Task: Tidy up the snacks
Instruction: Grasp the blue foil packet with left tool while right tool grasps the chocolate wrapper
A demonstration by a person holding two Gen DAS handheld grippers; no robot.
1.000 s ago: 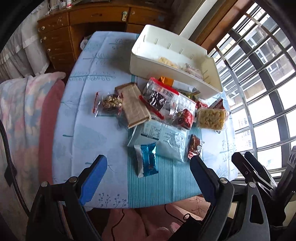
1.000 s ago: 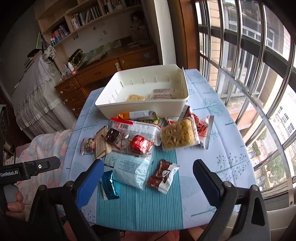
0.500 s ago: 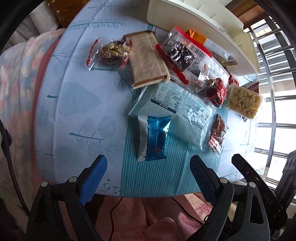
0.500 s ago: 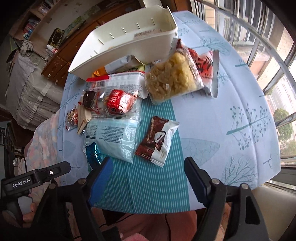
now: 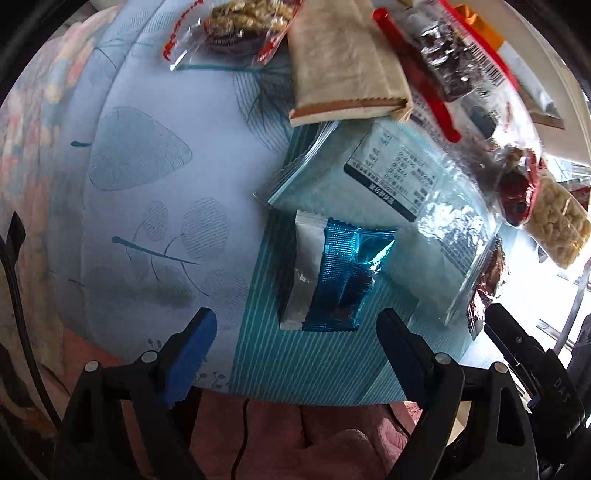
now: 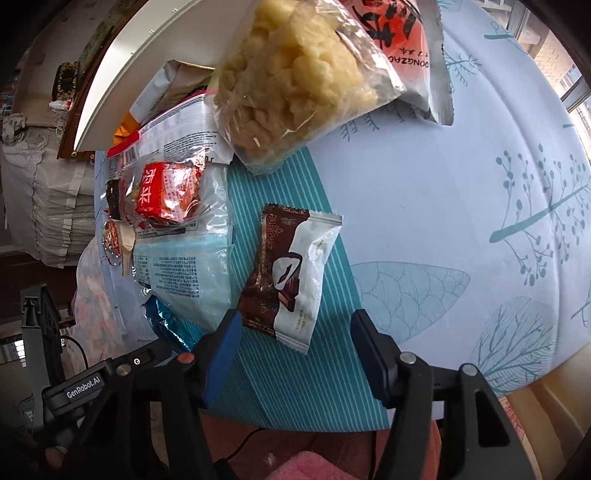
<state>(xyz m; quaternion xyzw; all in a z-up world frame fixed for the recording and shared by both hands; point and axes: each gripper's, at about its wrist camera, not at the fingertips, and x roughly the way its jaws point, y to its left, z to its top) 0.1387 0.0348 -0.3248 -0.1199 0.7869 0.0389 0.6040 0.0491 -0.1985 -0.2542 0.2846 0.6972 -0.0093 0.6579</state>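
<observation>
Left gripper (image 5: 295,328) poised just above the near edge of the tablecloth (image 5: 155,229), jaws spread wide and holding nothing, narrowed slightly in the last moment. Framed between them, the blue foil snack packet (image 5: 347,280), lying flat on the teal striped band of the cloth. Partly overlapping that packet's far end, a large pale blue pouch (image 5: 402,206) with a printed label. Beyond the pouch, a tan paper-wrapped bar (image 5: 343,62), a clear bag of nuts (image 5: 240,18) and a clear bag with a red strip (image 5: 443,66), all crowded together. Farther right of the pouch, a bag of yellow puffs (image 5: 557,221). Left of the blue packet, bare cloth, open room.

Right gripper (image 6: 291,332) low over the same striped band, jaws roughly half spread, just closing in, nothing pinched yet. Ahead of its tips, the brown-and-white chocolate wafer packet (image 6: 291,273), near end lying between the jaw tips, pads not seen pressing on it. Left of the wafer packet, the pale blue pouch (image 6: 184,266), edge almost touching; on top of it, a red wrapped snack (image 6: 166,192) inside clear plastic. Beyond the wafer packet, the puffs bag (image 6: 295,85) resting on a red-and-silver packet (image 6: 410,40), with the white bin (image 6: 155,70) behind. Right of the wafer packet, wide bare cloth out to the table edge.
</observation>
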